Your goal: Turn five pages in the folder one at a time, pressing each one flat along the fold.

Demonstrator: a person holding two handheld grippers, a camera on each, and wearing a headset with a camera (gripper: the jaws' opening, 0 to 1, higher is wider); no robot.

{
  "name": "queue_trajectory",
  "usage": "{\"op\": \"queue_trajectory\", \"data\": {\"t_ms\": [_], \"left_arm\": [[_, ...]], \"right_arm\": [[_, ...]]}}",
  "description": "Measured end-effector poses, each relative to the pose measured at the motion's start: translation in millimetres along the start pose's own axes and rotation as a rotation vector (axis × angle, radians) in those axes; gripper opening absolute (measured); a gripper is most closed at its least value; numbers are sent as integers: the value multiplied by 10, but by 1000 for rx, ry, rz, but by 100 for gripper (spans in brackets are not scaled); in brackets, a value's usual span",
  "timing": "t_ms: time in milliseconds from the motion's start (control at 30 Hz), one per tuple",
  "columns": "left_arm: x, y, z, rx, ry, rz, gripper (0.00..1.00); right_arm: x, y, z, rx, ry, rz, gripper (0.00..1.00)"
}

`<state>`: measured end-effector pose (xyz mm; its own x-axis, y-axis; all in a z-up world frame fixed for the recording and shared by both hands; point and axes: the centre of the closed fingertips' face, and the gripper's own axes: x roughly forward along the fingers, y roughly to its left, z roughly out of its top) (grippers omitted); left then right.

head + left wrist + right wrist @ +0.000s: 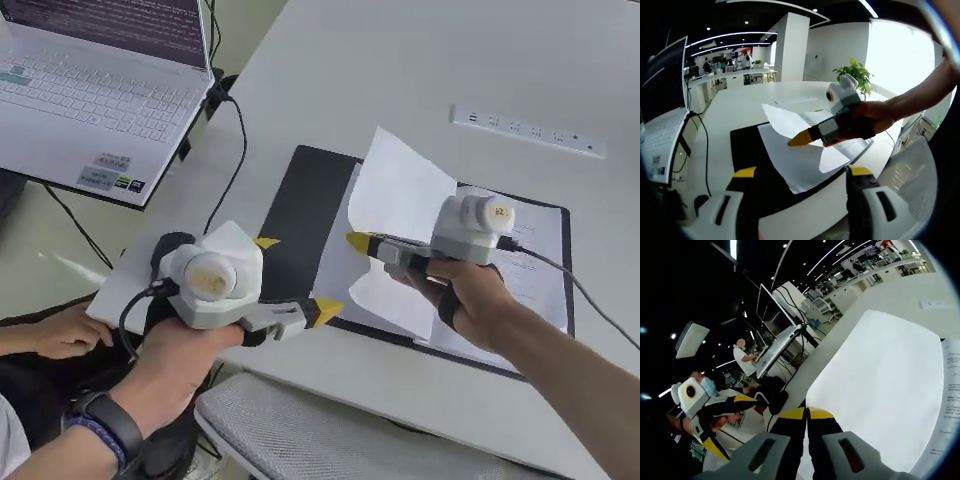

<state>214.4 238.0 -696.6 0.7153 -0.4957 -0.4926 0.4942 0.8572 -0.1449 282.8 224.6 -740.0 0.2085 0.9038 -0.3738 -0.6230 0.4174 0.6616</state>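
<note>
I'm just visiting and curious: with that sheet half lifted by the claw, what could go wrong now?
1. The right claw pinches the white paper page at one edge only, so it might slip free or crease as it swings over.
2. The left claw hangs open, not touching the flat black folder, so nothing pins it and the folder may slide.

White page (pixel 400 190) in a black folder (pixel 300 210) on a white desk (pixel 420 60), beside white, yellow-tipped left gripper (pixel 295 276) and right gripper (pixel 358 242) and a silver laptop (pixel 90 90).
</note>
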Motion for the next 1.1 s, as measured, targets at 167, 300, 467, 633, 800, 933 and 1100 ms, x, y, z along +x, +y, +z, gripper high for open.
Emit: {"op": "queue_trajectory", "data": {"t_ms": [167, 300, 467, 633, 800, 933, 1100], "left_arm": [[4, 3, 16, 2, -1, -2, 69], [10, 14, 60, 1, -6, -3, 69], [23, 41, 77, 2, -5, -6, 69], [33, 59, 68, -3, -1, -4, 69], [35, 68, 67, -7, -2, -4, 69], [28, 72, 62, -8, 1, -2, 69], [18, 59, 47, -6, 6, -4, 69]], "right_arm": [[126, -95, -137, 21, 40, -13, 0], [189, -179, -229, 38, 73, -26, 0], [240, -261, -332, 53, 107, -42, 0], [261, -330, -447, 59, 138, -58, 0], [286, -359, -476, 84, 133, -69, 0], [291, -346, -470, 107, 126, -66, 0], [287, -328, -464, 108, 124, -65, 0]]}}
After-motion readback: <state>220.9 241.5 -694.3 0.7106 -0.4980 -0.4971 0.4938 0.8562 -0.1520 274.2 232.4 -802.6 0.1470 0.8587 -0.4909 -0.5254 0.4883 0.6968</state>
